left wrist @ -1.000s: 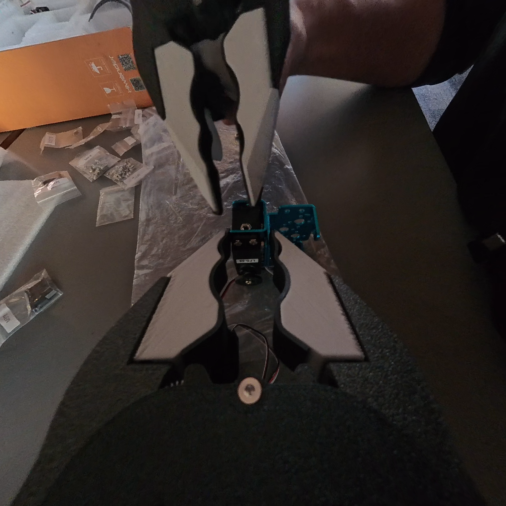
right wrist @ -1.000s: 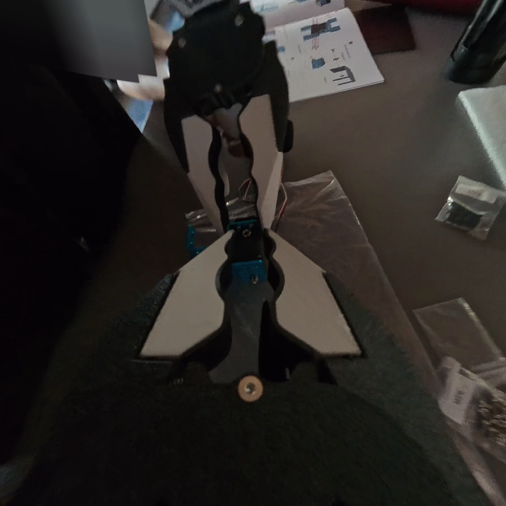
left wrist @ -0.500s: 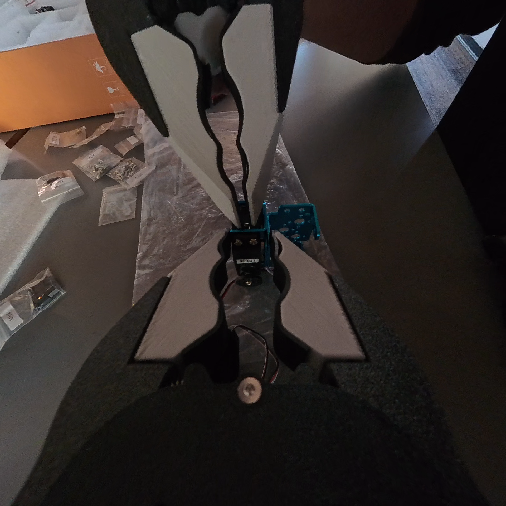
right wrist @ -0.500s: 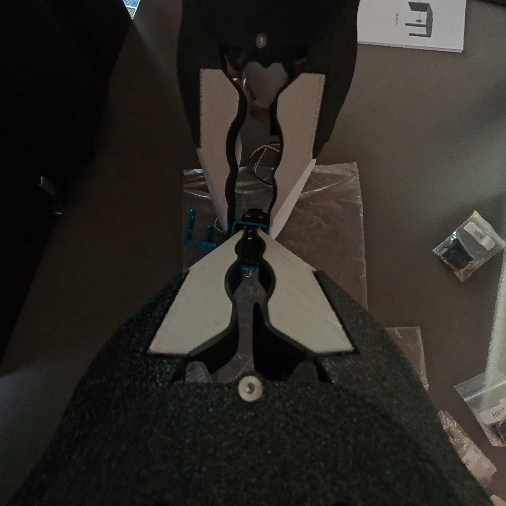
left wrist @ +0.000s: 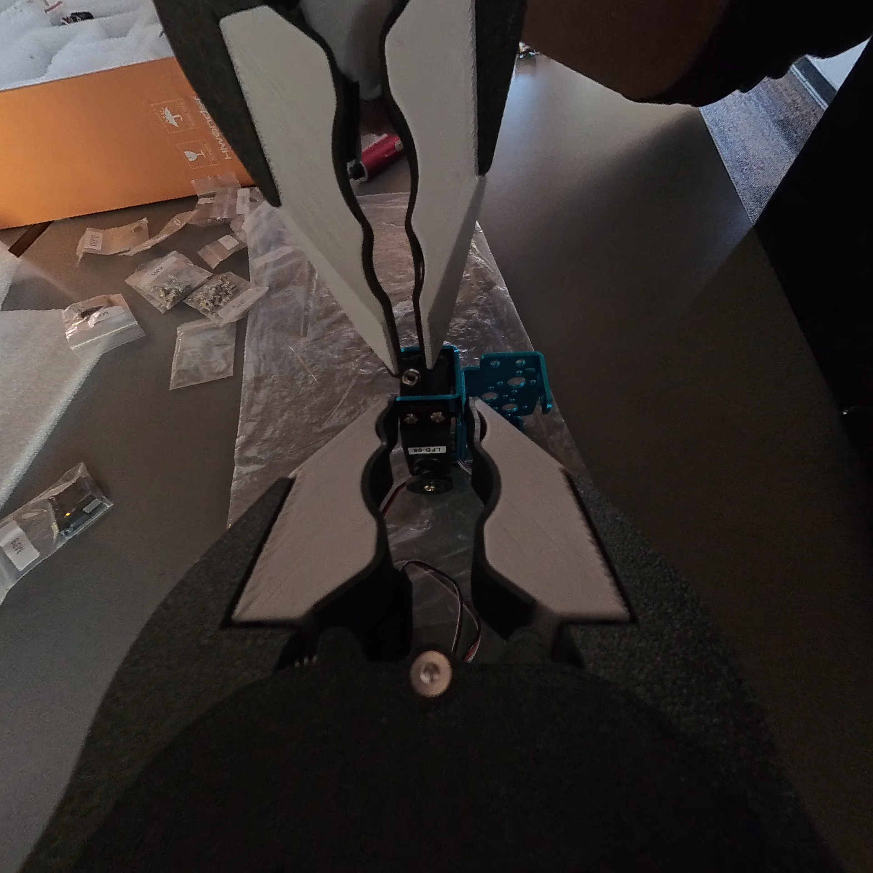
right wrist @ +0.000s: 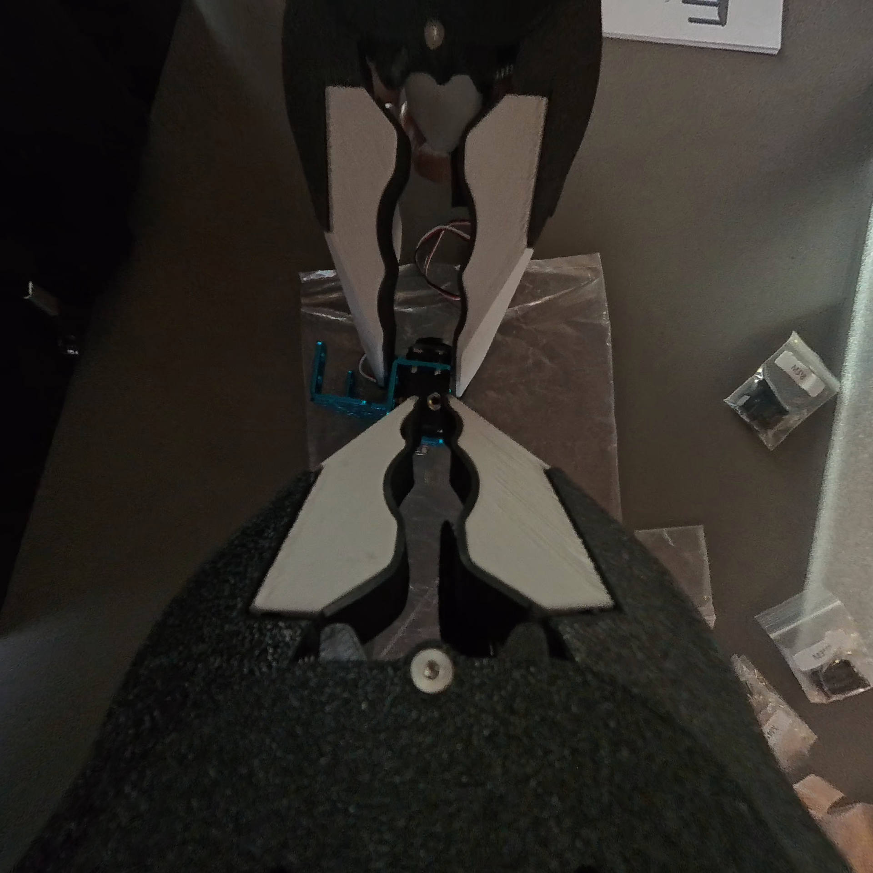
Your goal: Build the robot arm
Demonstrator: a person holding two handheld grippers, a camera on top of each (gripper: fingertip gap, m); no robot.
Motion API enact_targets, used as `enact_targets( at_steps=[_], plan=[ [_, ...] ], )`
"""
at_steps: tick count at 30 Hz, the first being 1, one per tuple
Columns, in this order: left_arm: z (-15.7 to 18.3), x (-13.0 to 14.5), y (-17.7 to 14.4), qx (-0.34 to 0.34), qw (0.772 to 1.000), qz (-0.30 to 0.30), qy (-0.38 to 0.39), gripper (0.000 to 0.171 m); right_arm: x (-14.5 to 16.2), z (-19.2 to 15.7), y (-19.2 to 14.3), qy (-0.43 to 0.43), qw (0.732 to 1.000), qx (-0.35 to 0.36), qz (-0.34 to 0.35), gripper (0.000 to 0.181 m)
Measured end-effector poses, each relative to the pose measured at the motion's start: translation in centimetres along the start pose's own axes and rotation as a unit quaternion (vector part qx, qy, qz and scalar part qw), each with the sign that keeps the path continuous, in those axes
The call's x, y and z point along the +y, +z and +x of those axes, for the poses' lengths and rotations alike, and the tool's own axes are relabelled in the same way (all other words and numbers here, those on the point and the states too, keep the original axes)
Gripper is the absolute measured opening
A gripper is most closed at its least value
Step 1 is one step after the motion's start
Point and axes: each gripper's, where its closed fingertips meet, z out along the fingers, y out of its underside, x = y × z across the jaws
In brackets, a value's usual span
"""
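The dark grey-brown bench point(left wrist: 637, 330) carries all items. An open orange cardboard box point(left wrist: 94, 141) with white foam inside lies toward its far left corner in the left wrist view. A crinkled clear plastic sheet point(left wrist: 302, 359) is spread across the middle of the bench, under the work.

The left tool point(left wrist: 431, 427), black with pale grey fingers point(left wrist: 330, 519), is clamped on the black servo motor in a blue metal bracket point(left wrist: 427, 425), gripping it at both sides; the assembly stands on the plastic sheet. The right tool point(left wrist: 410, 371) comes in from the opposite side with its tips nearly together on the top of the same assembly, at a small silver nut point(left wrist: 409, 377); whether it actually pinches the nut cannot be told. In the right wrist view the right tool point(right wrist: 433, 400) shows the same narrow gap over the assembly point(right wrist: 420, 378), with the left tool point(right wrist: 420, 373) astride it.

A second blue perforated metal bracket point(left wrist: 512, 385) stands just beside the assembly. The servo's red, white and black wires point(left wrist: 453, 600) loop back between the left tool's fingers.

Small clear zip bags of hardware point(left wrist: 189, 288) are scattered near the orange box. A white printed booklet point(right wrist: 685, 23) lies at the bench's far edge in the right wrist view. A pink cylindrical object point(left wrist: 380, 153) lies beyond the sheet.
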Motion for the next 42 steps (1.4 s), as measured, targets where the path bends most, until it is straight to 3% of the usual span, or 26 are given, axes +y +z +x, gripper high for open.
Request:
enact_targets(
  at_steps=[12,19,25,32,39,42],
  plan=[
    [0.0,0.0,0.0,-0.003,1.0,0.0,0.001,0.028,0.0,0.1,0.4,0.003,1.0,0.0,-0.012,0.005],
    [0.0,0.0,0.0,-0.002,1.0,0.001,0.001,0.028,-1.1,0.5,-0.6,0.045,0.994,-0.008,0.098,0.003],
    [-0.2,0.0,-0.1,-0.009,1.0,0.002,-0.004,0.03,-0.8,0.4,-0.2,0.057,0.991,-0.01,0.12,0.003],
    [-0.8,0.2,-0.5,-0.02,1.0,-0.004,-0.018,0.044,-1.0,-0.3,-0.5,0.066,0.986,-0.026,0.149,0.001],
    [-0.4,0.0,-2.6,0.007,1.0,-0.003,-0.022,0.043,-1.3,-0.4,-0.6,0.058,0.986,-0.019,0.157,0.0],
    [-0.3,0.3,-2.6,0.015,0.999,-0.007,-0.028,0.041,0.0,0.4,-1.0,0.054,0.991,0.012,0.122,0.0]
  ],
)
